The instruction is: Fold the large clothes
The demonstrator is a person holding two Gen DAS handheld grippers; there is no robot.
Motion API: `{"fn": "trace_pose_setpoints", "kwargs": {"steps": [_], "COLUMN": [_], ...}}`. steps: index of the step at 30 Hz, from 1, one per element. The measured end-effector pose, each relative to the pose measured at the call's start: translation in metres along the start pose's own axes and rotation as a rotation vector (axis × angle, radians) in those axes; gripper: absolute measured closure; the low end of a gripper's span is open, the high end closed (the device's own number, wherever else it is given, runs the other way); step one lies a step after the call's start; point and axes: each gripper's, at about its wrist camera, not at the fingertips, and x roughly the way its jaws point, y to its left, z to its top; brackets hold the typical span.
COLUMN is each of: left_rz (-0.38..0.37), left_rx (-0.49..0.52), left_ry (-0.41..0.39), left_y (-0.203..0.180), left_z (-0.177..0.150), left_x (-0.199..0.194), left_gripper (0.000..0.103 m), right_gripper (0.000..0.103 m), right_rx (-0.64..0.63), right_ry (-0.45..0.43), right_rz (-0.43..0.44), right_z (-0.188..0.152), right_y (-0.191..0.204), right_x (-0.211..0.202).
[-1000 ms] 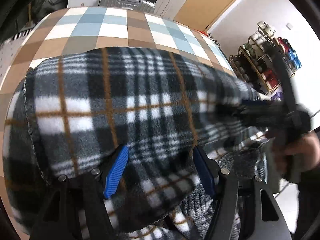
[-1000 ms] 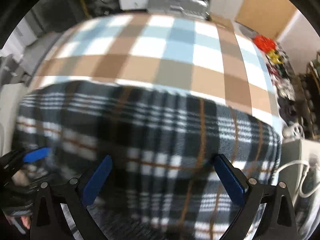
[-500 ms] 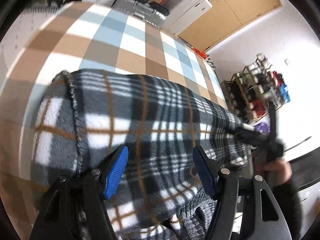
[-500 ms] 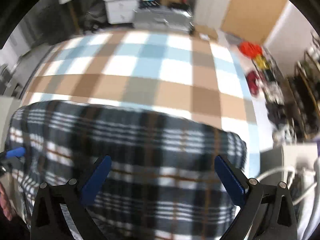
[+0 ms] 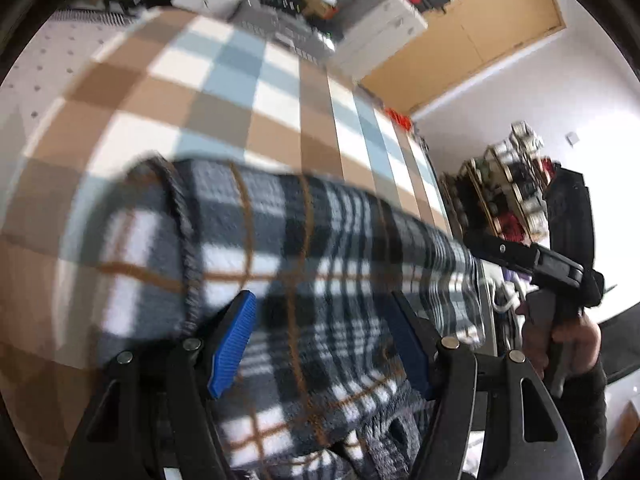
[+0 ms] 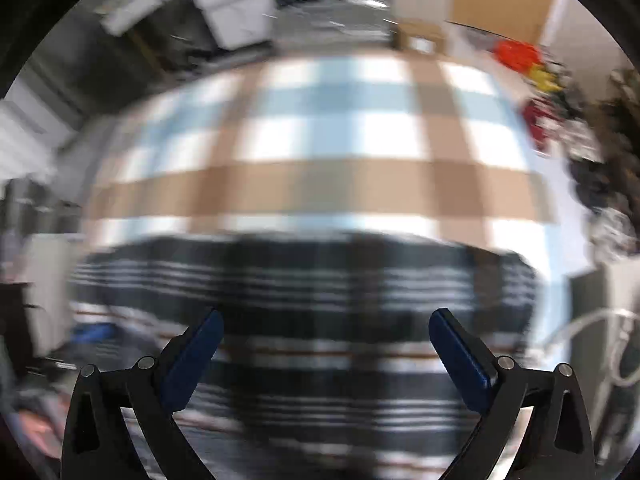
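A black, white and orange plaid fleece garment (image 5: 328, 264) lies bunched across a bench (image 5: 224, 92) covered in tan, blue and white checks. The left claw (image 5: 320, 344) hovers above the fleece, blue pads spread wide with nothing gripped. The right claw (image 6: 326, 354), seen through motion blur, is likewise spread apart over the garment's near edge.

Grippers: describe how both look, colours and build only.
Left gripper: black angular linkage arms with silver rivets, bright blue ribbed finger pads. Right gripper: same black frame and rivets, darker blue pads. Bare hand, dark sleeve.
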Motion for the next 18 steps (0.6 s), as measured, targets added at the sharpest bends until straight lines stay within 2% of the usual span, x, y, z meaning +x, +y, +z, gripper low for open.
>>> {"fn": "trace_pose_setpoints", "kwargs": {"steps": [3, 5, 8, 10, 14, 18], "left_rz": [-0.036, -0.026, 0.007, 0.057, 0.137, 0.212], "left_rx": [-0.037, -0.026, 0.005, 0.05, 0.114, 0.171], "left_ry": [0.006, 0.014, 0.013, 0.016, 0.005, -0.023], "left_y": [0.013, 0.014, 0.005, -0.003, -0.015, -0.023], "left_z": [0.002, 0.001, 0.002, 0.0, -0.006, -0.016], "left_x": [0.002, 0.005, 0.01, 0.014, 0.015, 0.015], "left_gripper": [0.041, 0.041, 0.041, 0.041, 0.041, 0.041], "right_gripper": [0.0, 0.0, 0.0, 0.0, 0.0, 0.0], "right_rx": [-0.073, -0.096, -0.165, -0.195, -0.17, -0.139], "right_ry": [0.025, 0.07, 0.11, 0.069, 0.049, 0.054], "right_rz": [-0.041, -0.127, -0.296, -0.329, -0.287, -0.145], "right_z": [0.006, 0.007, -0.008, -0.017, -0.022, -0.036], "right_y": [0.038, 0.052, 0.06, 0.062, 0.057, 0.034], "right_x": [0.02, 0.047, 0.091, 0.091, 0.08, 0.044]}}
